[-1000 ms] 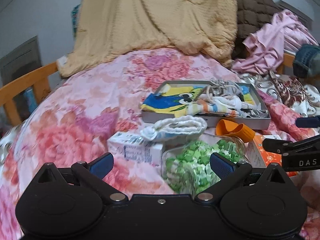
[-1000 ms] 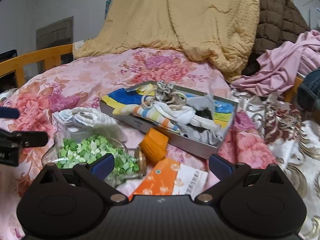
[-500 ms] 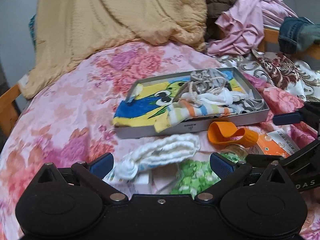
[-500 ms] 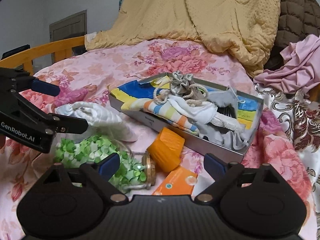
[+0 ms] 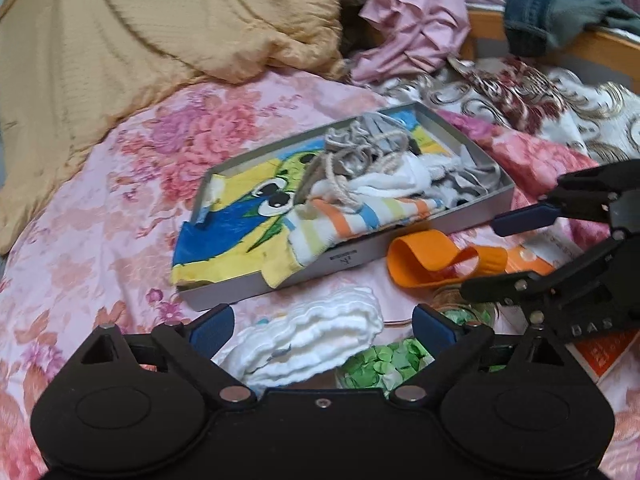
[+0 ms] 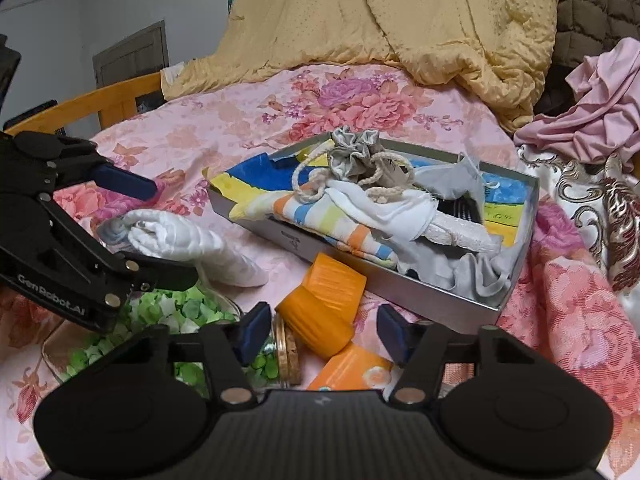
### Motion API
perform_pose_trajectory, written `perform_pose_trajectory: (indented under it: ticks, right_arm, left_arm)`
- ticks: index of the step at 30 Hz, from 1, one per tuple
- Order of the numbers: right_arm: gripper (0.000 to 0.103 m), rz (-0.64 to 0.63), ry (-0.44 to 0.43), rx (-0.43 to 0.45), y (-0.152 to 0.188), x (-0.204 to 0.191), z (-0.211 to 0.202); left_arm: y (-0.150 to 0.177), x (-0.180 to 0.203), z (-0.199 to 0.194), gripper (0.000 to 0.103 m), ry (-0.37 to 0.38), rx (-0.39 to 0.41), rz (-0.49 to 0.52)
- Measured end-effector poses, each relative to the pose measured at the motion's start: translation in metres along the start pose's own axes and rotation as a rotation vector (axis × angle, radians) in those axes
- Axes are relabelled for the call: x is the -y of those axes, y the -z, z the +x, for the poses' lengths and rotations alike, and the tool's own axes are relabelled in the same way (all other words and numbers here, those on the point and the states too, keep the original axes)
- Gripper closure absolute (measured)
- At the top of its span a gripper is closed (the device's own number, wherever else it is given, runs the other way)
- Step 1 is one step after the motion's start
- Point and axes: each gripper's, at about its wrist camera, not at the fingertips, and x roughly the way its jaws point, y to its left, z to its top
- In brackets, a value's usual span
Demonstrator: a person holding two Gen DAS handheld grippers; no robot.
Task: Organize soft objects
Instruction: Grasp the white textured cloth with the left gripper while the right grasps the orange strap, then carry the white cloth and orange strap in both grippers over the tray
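Observation:
A grey box [image 5: 224, 296] [image 6: 436, 296] on the bed holds a cartoon towel, a striped cloth [image 5: 356, 216] [image 6: 320, 216], white and grey cloths and a drawstring pouch [image 6: 356, 156]. A rolled white cloth [image 5: 308, 336] [image 6: 188, 244] lies in front of it, between the open jaws of my left gripper [image 5: 322, 326]. An orange band [image 5: 432, 256] [image 6: 324, 312] lies beside it, between the open jaws of my right gripper [image 6: 320, 328]. Neither gripper holds anything.
A glass jar of green bits [image 5: 380, 364] [image 6: 180, 316] lies on its side by the white cloth. An orange packet [image 6: 352, 368] lies near the band. A yellow blanket [image 6: 400, 20], pink clothes [image 6: 600, 96] and wooden bed rails [image 6: 100, 104] surround the area.
Both grippers moved forward and down toward the items. My left gripper came around the white cloth. My right gripper narrowed somewhat and came around the orange band.

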Motion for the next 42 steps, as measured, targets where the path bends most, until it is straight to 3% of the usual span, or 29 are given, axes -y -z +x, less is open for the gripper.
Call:
perform_pose_trajectory:
  ticks: [6, 15, 22, 28, 36, 38, 42]
  right_arm:
    - [0.054, 0.011, -0.022, -0.005, 0.000, 0.002, 0.001]
    - [0.058, 0.008, -0.028, -0.003, -0.001, 0.000, 0.001]
    - [0.061, 0.006, -0.030, -0.001, 0.000, -0.002, 0.001]
    - [0.063, 0.008, -0.031, -0.001, 0.000, -0.002, 0.001]
    - [0.066, 0.030, -0.033, 0.011, -0.003, 0.001, -0.004]
    - [0.082, 0.027, -0.034, 0.010, -0.003, 0.001, -0.005]
    - [0.085, 0.025, -0.033, 0.020, -0.003, 0.001, -0.008]
  left_arm:
    - [-0.003, -0.009, 0.006, 0.017, 0.036, -0.030, -0.037]
    - [-0.001, -0.017, 0.007, 0.035, 0.097, -0.040, -0.100]
    - [-0.006, -0.023, 0.010, 0.064, 0.128, -0.065, -0.122]
    - [-0.009, -0.024, 0.011, 0.084, 0.096, -0.089, -0.122]
    - [-0.017, -0.020, 0.004, 0.089, 0.035, -0.047, -0.186]
    - [-0.020, -0.017, 0.001, 0.089, 0.029, -0.035, -0.202]
    - [-0.024, -0.015, -0.004, 0.090, 0.032, -0.018, -0.271]
